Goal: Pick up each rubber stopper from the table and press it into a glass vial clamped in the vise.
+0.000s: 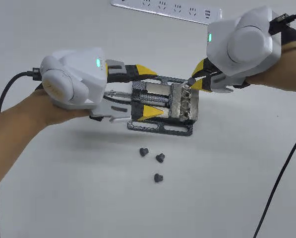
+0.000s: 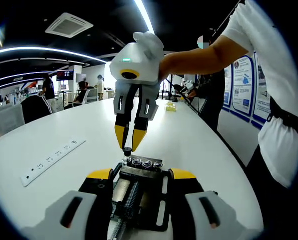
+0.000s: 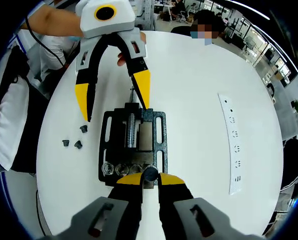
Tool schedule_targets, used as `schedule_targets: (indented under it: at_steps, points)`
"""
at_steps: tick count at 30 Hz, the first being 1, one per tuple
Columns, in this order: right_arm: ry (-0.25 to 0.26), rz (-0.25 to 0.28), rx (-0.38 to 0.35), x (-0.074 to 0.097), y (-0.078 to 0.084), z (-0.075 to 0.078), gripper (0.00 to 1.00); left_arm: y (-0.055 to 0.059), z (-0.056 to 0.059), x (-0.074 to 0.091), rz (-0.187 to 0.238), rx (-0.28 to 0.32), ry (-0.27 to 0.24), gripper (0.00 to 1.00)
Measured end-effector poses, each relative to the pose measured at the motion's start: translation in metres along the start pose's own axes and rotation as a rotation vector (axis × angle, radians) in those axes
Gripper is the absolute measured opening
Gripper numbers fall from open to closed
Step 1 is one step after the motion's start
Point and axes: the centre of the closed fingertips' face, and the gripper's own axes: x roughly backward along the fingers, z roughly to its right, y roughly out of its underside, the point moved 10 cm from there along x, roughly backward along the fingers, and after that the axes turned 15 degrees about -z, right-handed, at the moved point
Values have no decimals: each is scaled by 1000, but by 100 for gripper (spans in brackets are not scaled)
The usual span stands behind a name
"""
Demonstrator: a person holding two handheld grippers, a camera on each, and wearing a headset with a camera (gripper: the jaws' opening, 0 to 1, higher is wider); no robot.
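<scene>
Risk of stopper cocking sideways out of right tongs if pressed off-axis at end of vial row; pinched between closed tips, bottom centre of right gripper view, just above vise; left tongs open astride vise; spare stoppers loose on surface, lower centre, head view.

The left forearm comes in bare from the lower left and holds the left gripper low and nearly level over the bench, pointing right. Its yellow-tipped jaws stand wide apart and grip nothing. The right forearm reaches in from the right edge, wrist bent so that the right gripper tilts downward and to the left. Its jaws are drawn almost together, pinching a dark stopper between the tips. The two grippers face each other, tips near but apart.
</scene>
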Motion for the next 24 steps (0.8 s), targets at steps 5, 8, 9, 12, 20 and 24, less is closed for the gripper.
schedule_targets:
  at_steps: [5,8,9,12,20,24]
  points:
    - [0,-11,2,-2,0,2,11,0,-1,1,3,1,-1,42]
    - [-2,-15,6,-2,-1,2,11,1,-2,1,5,3,-1,42]
    - [-3,-17,7,-2,-1,2,11,1,-2,1,5,4,0,42]
    - [-3,-20,14,-2,-2,3,11,1,-1,1,7,4,2,42]
    - [-4,-37,27,-3,-4,2,11,1,-2,1,11,2,4,42]
    - [-6,-42,31,-3,-5,2,11,1,-2,0,13,3,6,42]
